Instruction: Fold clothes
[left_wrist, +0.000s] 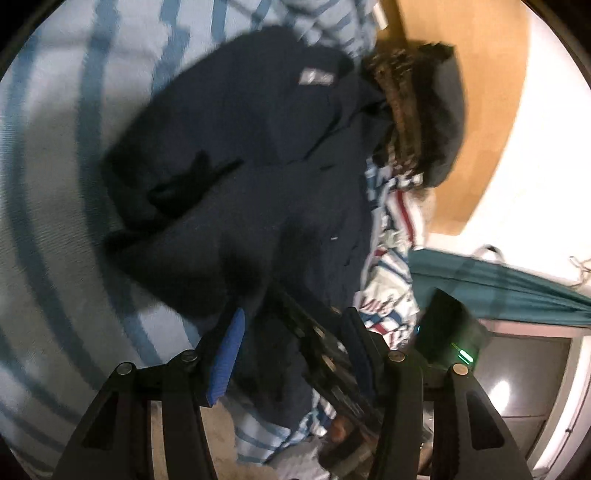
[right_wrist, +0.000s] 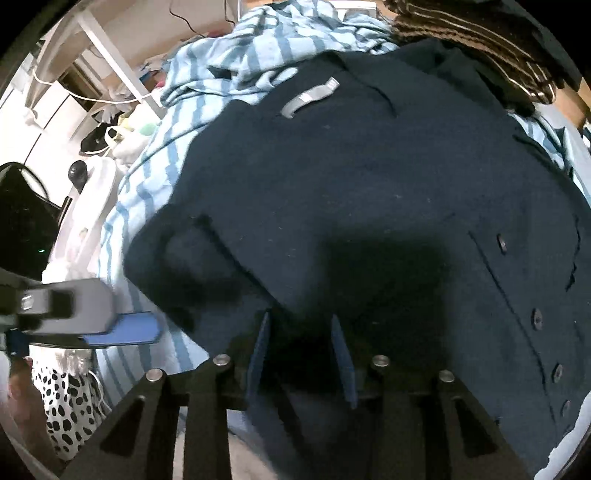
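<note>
Listed from nine o'clock round to three: a blue-and-white striped bedcover fills the left of the left wrist view; on it, at centre, lies a navy coat, partly folded, a grey neck label toward twelve o'clock. At two o'clock, a brown patterned knit touches the coat's collar; at three o'clock, a red-and-blue printed cloth, then a teal cloth. Left gripper: at six o'clock, jaws partly apart, nothing pressed between the blue pads. Right gripper: at six o'clock in its own view, jaws narrowed around a fold of the coat's hem; dark cloth sits between the pads, though firm contact cannot be told. Coat buttons run at four o'clock there.
</note>
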